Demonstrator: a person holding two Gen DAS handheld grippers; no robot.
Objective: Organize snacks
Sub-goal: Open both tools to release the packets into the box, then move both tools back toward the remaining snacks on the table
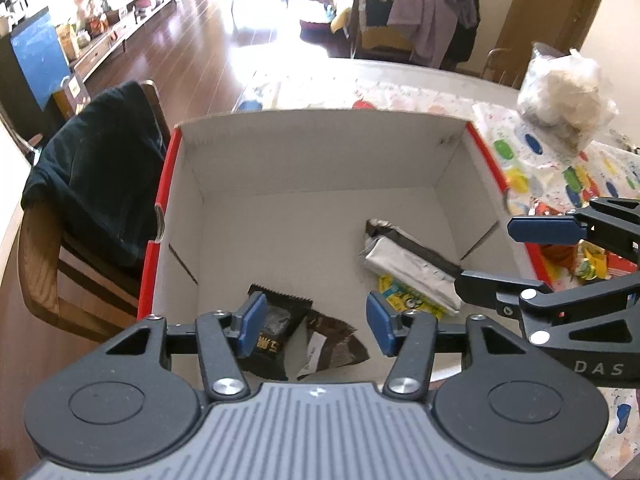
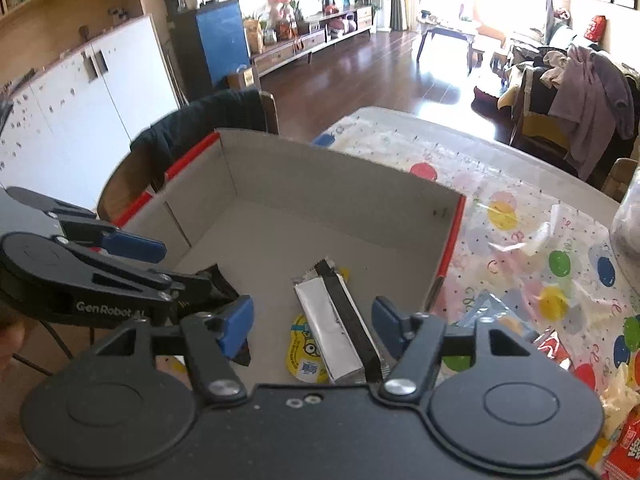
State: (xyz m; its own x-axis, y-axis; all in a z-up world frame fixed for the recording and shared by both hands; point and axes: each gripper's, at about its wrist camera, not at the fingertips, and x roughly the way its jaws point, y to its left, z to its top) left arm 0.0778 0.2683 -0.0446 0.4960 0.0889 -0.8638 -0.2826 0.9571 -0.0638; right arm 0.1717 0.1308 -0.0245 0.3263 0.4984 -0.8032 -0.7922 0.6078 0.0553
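Note:
A cardboard box (image 1: 320, 160) with red outer edges and a grey inside stands on the table. My left gripper (image 1: 316, 320) hangs open above its near side with nothing between its pads. Under it on the box floor lie a black snack packet (image 1: 276, 332) and a brown wrapper (image 1: 332, 344). Further right lie a long silver and black packet (image 1: 412, 260) and a yellow packet (image 1: 404, 300). My right gripper (image 2: 312, 320) is open over the silver and black packet (image 2: 336, 320) and the yellow packet (image 2: 300, 352), holding nothing. Each gripper shows in the other's view: right gripper (image 1: 516, 256), left gripper (image 2: 172, 266).
A tablecloth (image 2: 520, 240) with coloured dots covers the table. Loose snack packets (image 2: 624, 440) lie right of the box, and a white plastic bag (image 1: 564, 96) sits at the far right. A wooden chair draped with a dark garment (image 1: 96, 176) stands left of the box.

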